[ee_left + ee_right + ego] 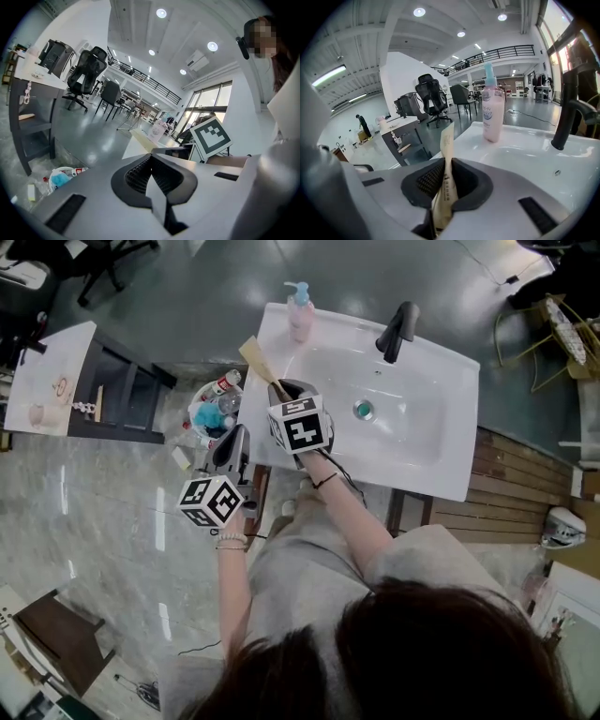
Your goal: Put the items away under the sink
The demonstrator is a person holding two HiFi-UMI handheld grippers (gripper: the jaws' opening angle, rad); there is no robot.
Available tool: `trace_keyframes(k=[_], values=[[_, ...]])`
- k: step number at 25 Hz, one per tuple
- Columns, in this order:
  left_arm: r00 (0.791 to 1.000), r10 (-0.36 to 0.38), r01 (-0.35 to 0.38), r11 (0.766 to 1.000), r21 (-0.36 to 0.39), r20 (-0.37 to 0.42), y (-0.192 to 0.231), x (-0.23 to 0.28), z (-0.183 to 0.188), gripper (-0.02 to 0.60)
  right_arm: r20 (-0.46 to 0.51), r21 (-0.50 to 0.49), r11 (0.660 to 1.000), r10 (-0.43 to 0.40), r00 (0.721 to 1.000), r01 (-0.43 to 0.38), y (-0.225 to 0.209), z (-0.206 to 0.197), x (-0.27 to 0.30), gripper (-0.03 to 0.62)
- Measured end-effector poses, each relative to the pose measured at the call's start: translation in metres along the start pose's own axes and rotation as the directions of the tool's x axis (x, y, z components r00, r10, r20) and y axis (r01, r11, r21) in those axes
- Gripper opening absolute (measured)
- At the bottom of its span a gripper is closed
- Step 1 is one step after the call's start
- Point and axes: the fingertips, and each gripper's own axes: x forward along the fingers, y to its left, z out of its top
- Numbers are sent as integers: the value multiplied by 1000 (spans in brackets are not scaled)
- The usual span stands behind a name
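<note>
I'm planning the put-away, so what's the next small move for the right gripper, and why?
Probably lift the tan packet clear of the sink: the right gripper is clamped on it at the basin's edge, so it looks ready to carry.

Glossy white sink [448, 364], matt black tap [398, 329], brown paper packet [447, 145]

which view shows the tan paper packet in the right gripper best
The right gripper view: the flat tan paper packet stands close up, pinched by the right gripper. The head view shows only its far end sticking out past the gripper. The left gripper view does not clearly show it.
</note>
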Motion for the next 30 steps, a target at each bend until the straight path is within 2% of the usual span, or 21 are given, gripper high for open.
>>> trace_keyframes(k=[7,17,30], values=[[998,-56,56,998,22,-8,-19,-3,-4,2,38,23,999,-35,999,34,-9,0,-27,51],[987,-160,162,985,53,-31,-51,-12,-15,0,145,29,995,-96,985,92,-11,6,-81,51],[960,-270,277,955,108,-77,-94,-28,-43,2,190,83,981,-190,963,177,-20,-26,-143,51]])
